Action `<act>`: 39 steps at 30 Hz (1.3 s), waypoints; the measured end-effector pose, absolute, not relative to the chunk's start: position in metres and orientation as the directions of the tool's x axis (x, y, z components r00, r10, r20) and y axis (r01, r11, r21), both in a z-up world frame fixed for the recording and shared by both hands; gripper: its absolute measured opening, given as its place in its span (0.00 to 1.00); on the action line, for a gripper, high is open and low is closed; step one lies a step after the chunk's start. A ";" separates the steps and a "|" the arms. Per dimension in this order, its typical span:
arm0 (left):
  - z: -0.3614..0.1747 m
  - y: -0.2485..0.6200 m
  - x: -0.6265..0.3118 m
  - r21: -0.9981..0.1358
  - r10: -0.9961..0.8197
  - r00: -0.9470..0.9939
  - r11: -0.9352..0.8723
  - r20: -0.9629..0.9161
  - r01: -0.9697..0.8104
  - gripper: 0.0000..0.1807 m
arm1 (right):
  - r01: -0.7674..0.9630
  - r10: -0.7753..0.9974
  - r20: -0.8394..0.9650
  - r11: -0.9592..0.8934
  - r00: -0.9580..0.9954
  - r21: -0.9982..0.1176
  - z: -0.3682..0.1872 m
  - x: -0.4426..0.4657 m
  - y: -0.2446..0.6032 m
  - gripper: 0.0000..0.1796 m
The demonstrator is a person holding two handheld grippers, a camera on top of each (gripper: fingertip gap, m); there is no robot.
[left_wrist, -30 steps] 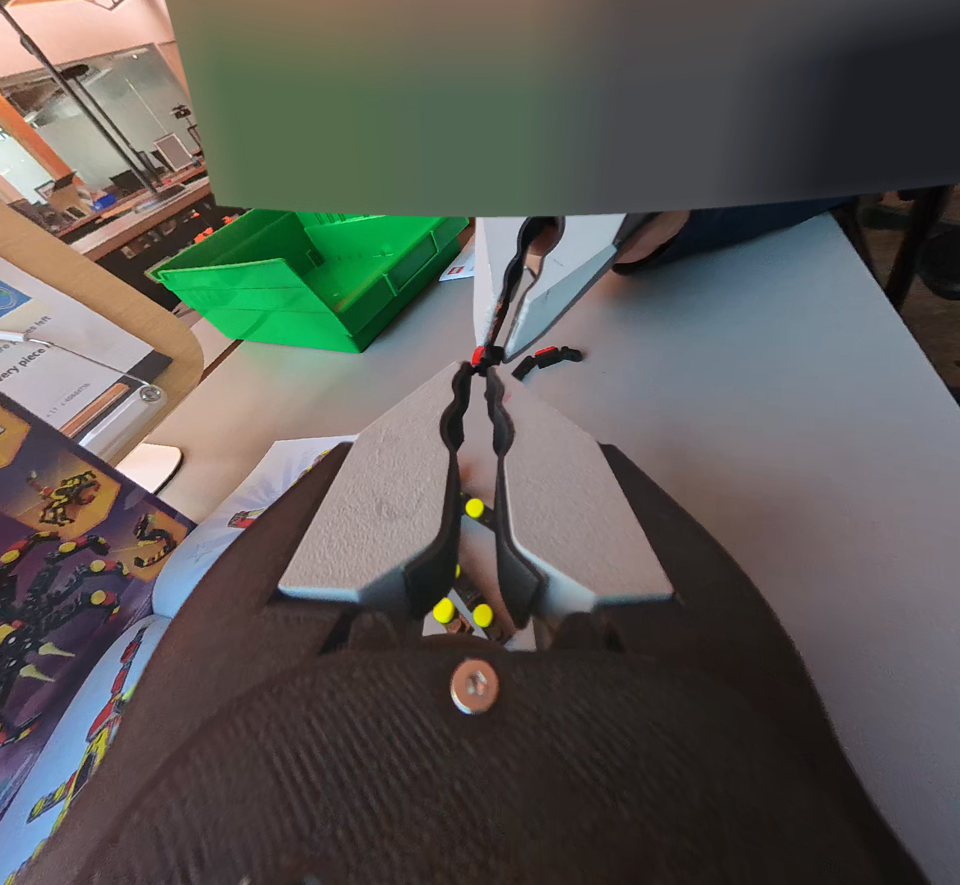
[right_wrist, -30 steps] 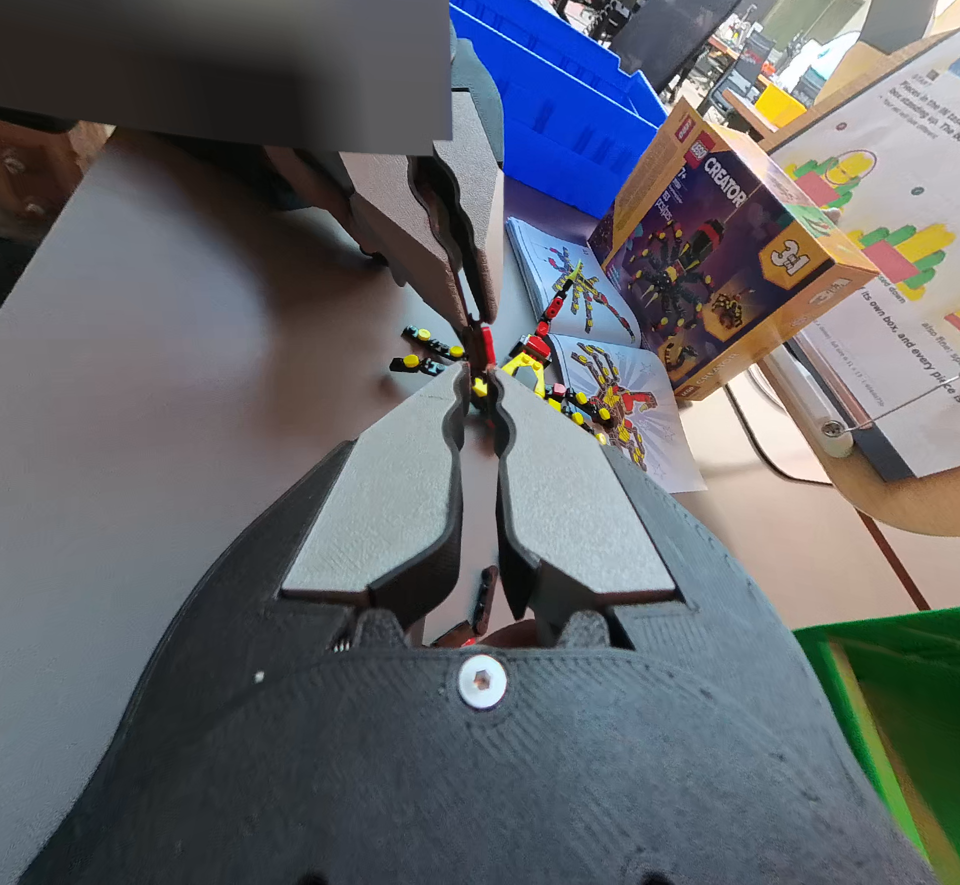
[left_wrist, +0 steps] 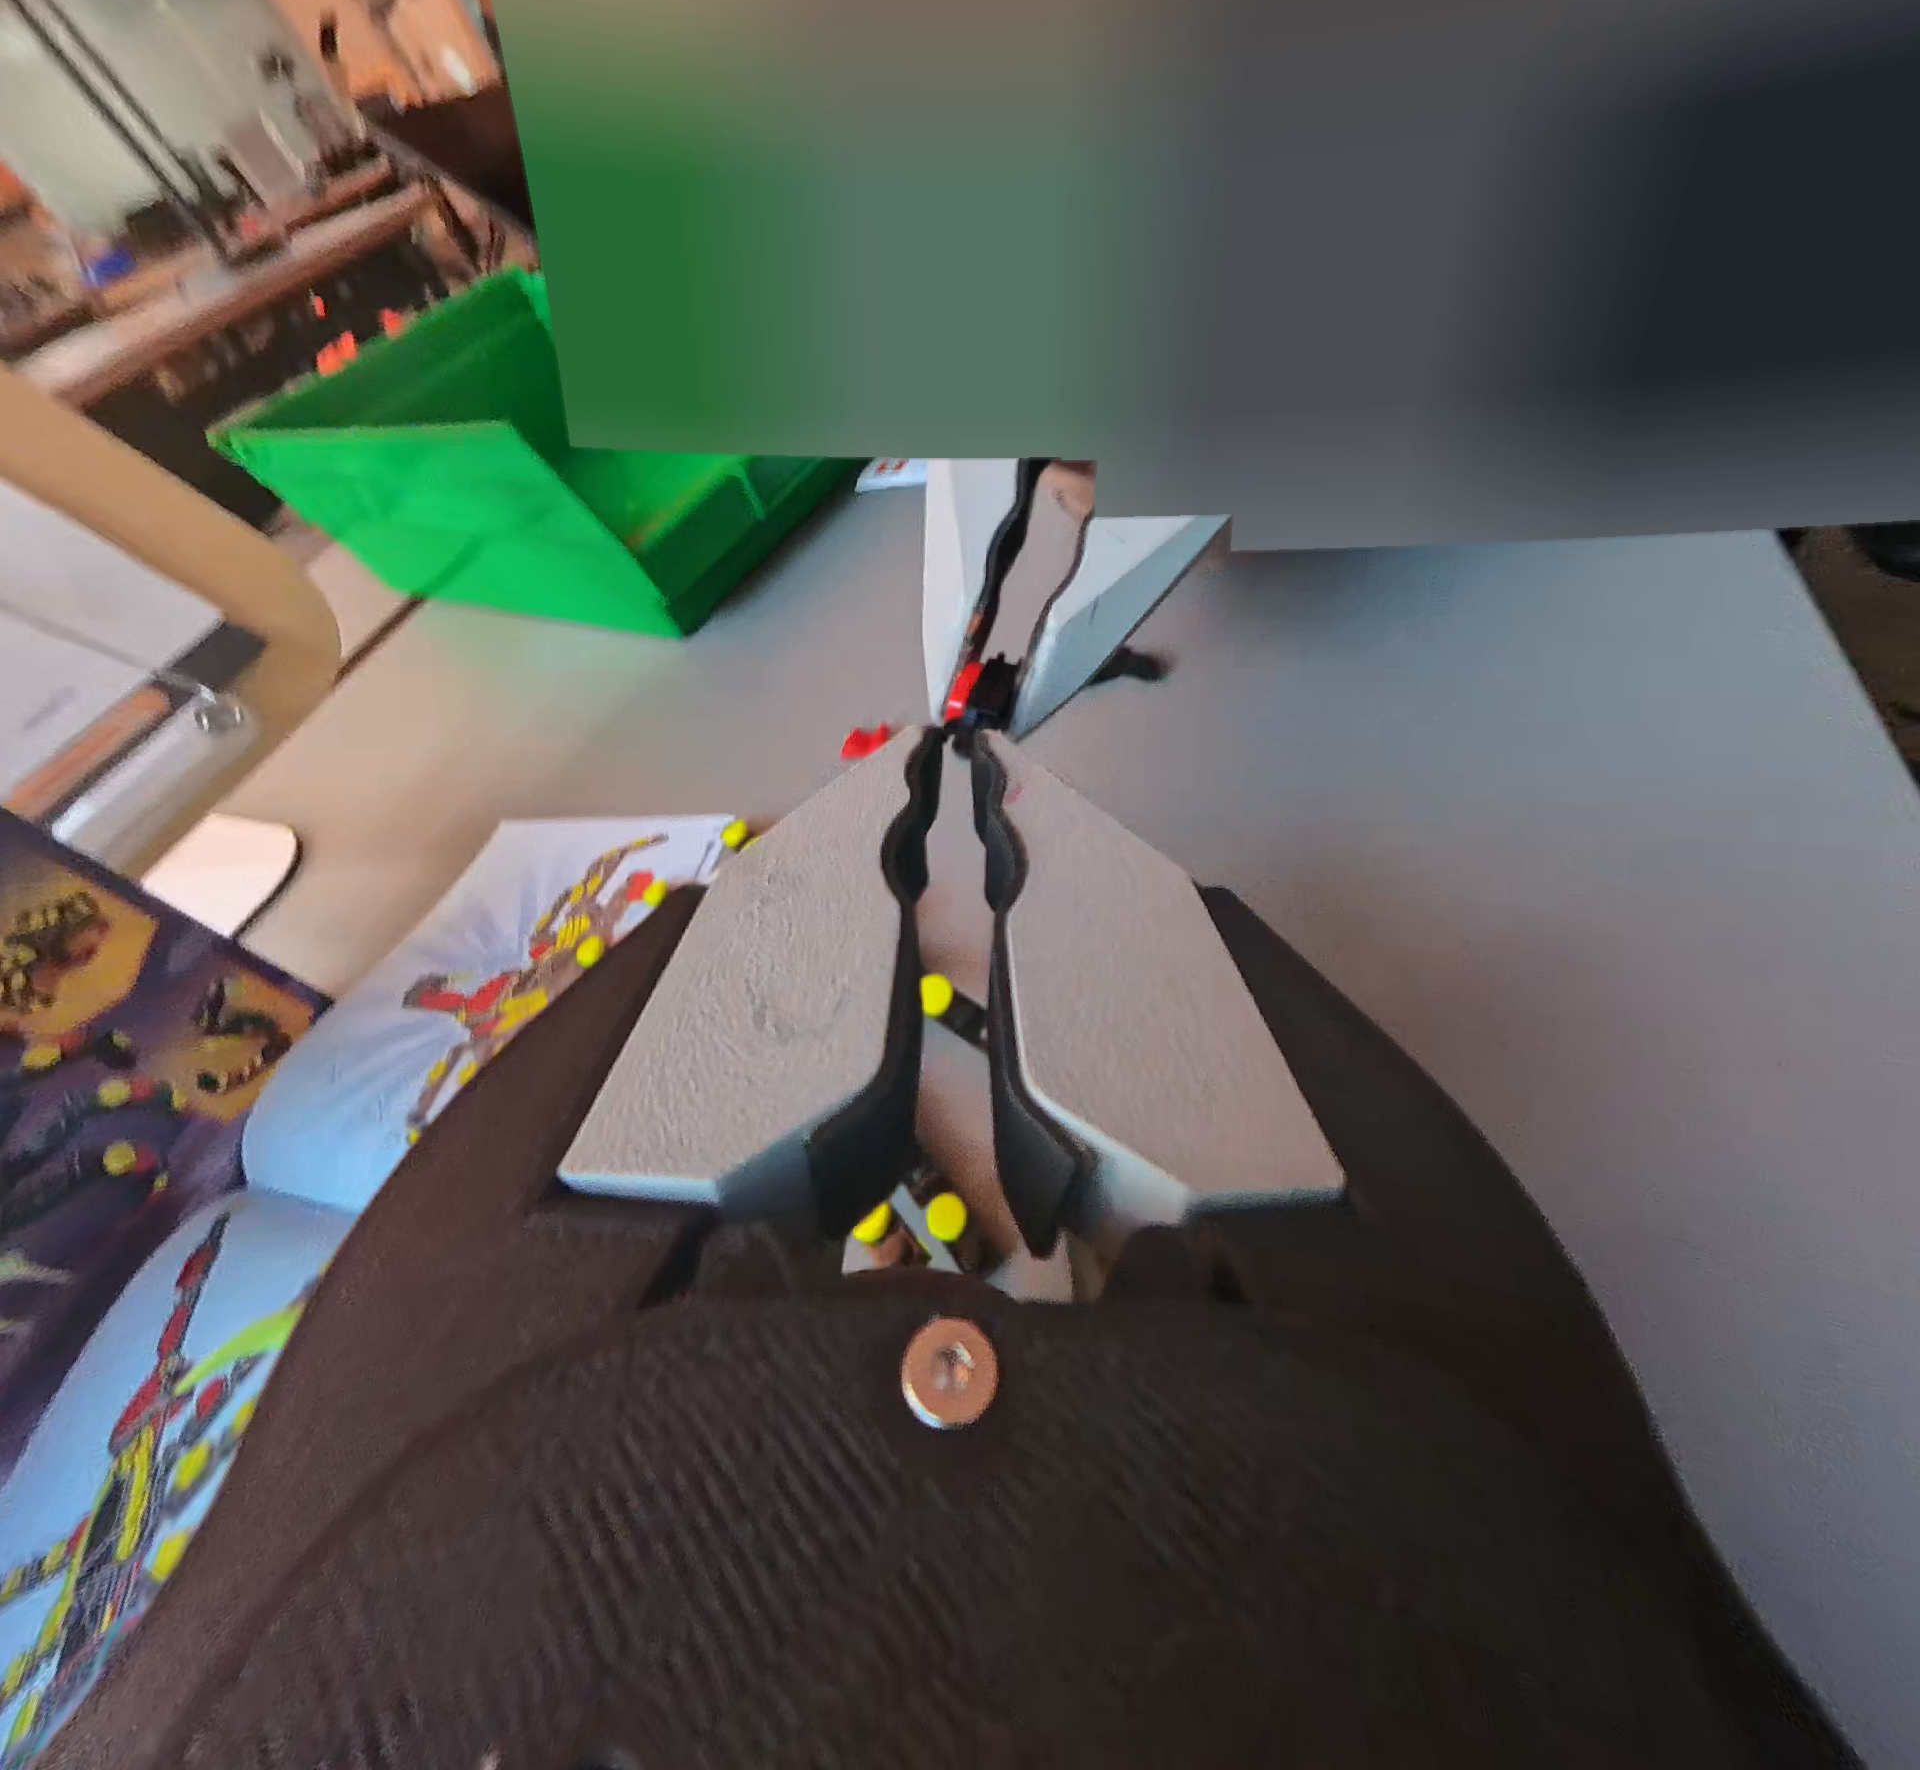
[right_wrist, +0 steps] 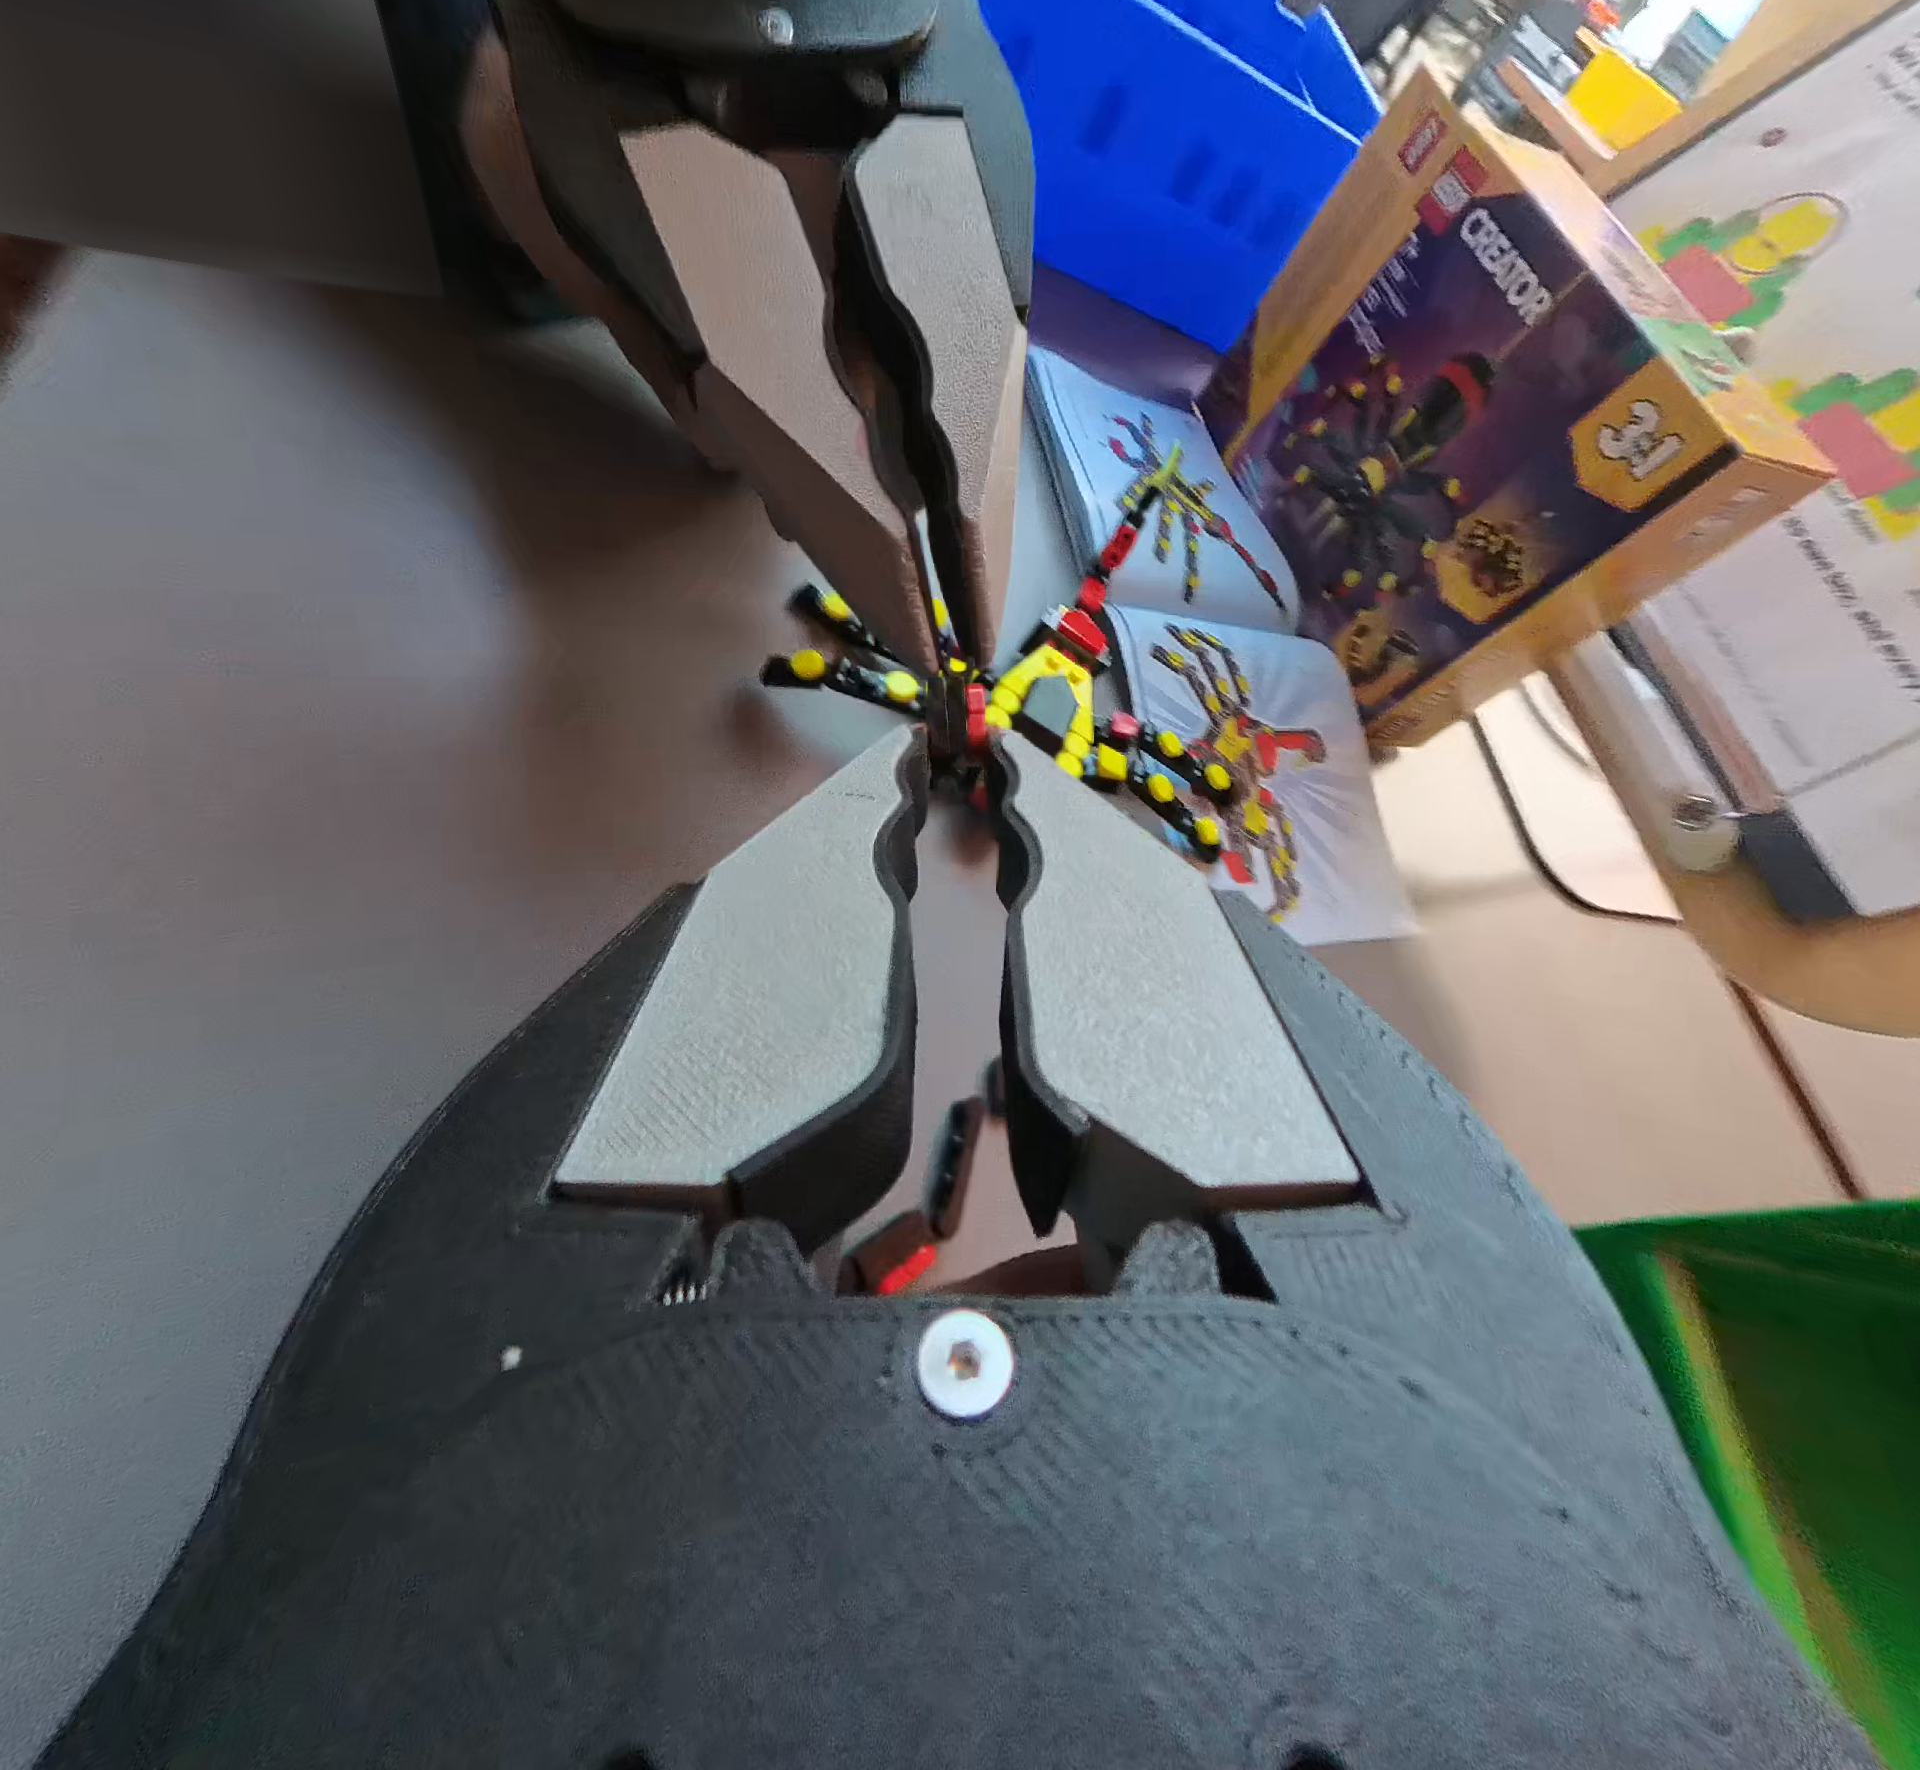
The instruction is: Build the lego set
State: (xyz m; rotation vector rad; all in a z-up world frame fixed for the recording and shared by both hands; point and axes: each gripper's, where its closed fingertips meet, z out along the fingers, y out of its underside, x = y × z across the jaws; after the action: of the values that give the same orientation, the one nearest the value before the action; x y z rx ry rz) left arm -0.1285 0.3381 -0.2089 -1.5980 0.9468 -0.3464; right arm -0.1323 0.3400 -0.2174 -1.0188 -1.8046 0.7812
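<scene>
Right wrist view: the right gripper point(right_wrist: 961, 764) and the left gripper point(right_wrist: 951, 671) meet tip to tip over the grey table point(right_wrist: 312, 785), the left one coming down from above.
Left gripper state: its fingers are pressed nearly together on a small black piece at the tips; in the left wrist view point(left_wrist: 956, 746) only a thin gap shows between them.
Right gripper state: tips drawn close around a small red-and-black piece point(left_wrist: 977, 690); a narrow gap remains lower down between the fingers.
Lego model point(right_wrist: 1060, 702): a spider-like build on the table just beyond the tips, with a yellow frame around a dark centre, a red-and-black block on top, and thin black legs dotted with yellow studs fanning to both sides.
Loose parts: a red piece point(left_wrist: 862, 741) lies on the table just left of the left gripper's tips; a black-and-red strip point(right_wrist: 951, 1154) lies on the table beneath the right gripper's fingers.
Open room: bare table stretches wide to the left in the right wrist view.
Crowded side: instruction booklets point(right_wrist: 1247, 681) lie just beside the model, the set's box point(right_wrist: 1486, 432) stands behind them, and a blue bin point(right_wrist: 1143, 120) sits farther back.
Near edge: a green bin point(left_wrist: 468, 515) sits at the table's left in the left wrist view.
Sharpness: both views are motion-blurred.
</scene>
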 end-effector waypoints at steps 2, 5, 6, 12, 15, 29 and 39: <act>-0.212 0.342 -0.132 -0.923 -0.723 0.646 -0.030 -0.245 -0.383 0.00 | 0.358 0.851 0.473 0.525 -0.227 -0.772 -0.223 -0.134 0.347 0.04; -0.210 0.343 -0.135 -0.939 -0.723 0.665 -0.064 -0.190 -0.337 0.00 | 0.388 0.826 0.520 0.562 -0.217 -0.731 -0.229 -0.137 0.347 0.04; -0.211 0.342 -0.134 -0.945 -0.739 0.657 -0.089 -0.149 -0.315 0.00 | 0.380 0.825 0.521 0.564 -0.218 -0.733 -0.229 -0.138 0.346 0.04; -0.209 0.340 -0.134 -0.956 -0.768 0.636 -0.240 0.081 -0.168 0.05 | 0.354 0.780 0.595 0.621 -0.194 -0.699 -0.226 -0.139 0.349 0.04; -0.211 0.340 -0.133 -0.952 -0.768 0.632 -0.260 0.103 -0.162 0.06 | 0.340 0.779 0.598 0.624 -0.190 -0.704 -0.224 -0.141 0.347 0.03; -0.214 0.339 -0.130 -0.947 -0.772 0.631 -0.256 0.078 -0.197 0.09 | 0.228 0.739 0.652 0.673 -0.167 -0.704 -0.206 -0.139 0.335 0.03; -0.208 0.327 -0.120 -0.955 -0.824 0.551 -0.254 0.130 -0.154 0.03 | 0.162 0.723 0.671 0.691 -0.165 -0.704 -0.197 -0.138 0.326 0.03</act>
State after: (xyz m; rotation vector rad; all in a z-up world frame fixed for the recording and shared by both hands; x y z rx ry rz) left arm -0.1202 0.3267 -0.2078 -1.7355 0.8192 -0.7957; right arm -0.1380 0.3259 -0.1974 -0.7186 -1.6962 0.5790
